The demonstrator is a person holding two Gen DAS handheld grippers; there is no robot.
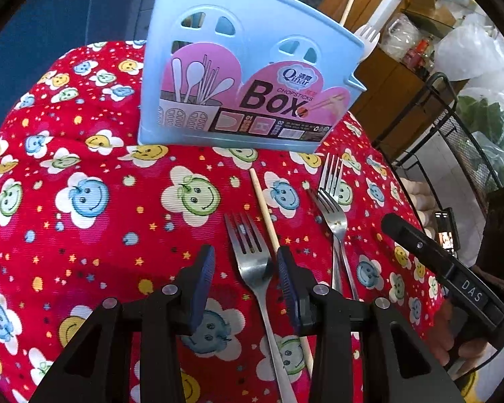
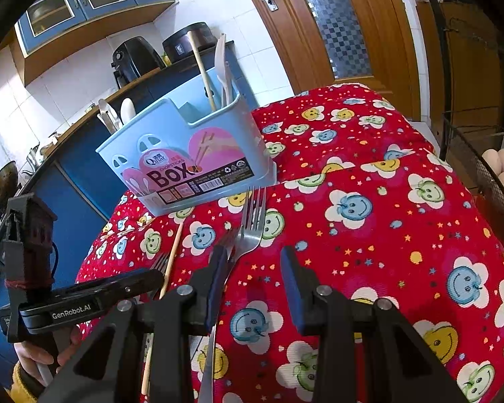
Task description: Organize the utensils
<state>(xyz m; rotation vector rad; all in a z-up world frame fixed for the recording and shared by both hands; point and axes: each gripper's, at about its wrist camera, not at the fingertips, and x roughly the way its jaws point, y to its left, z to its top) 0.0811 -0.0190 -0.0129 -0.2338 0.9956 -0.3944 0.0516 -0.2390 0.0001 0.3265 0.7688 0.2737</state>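
The blue box (image 1: 252,77) stands upright at the far edge of the red flowered cloth (image 1: 84,201), already holding a chopstick and white plastic cutlery, so it is evidently the place the loose pieces belong. A fork (image 1: 252,262) lies flat on the cloth between the pads of the left gripper (image 1: 247,268), whose jaws stand partly apart and press on nothing, seemingly lined up to take it. A chopstick (image 1: 263,208) lies just beside it, and two more forks (image 1: 332,208) overlap nearer the right edge. The right gripper (image 2: 253,268) hovers half open, empty, above those forks.
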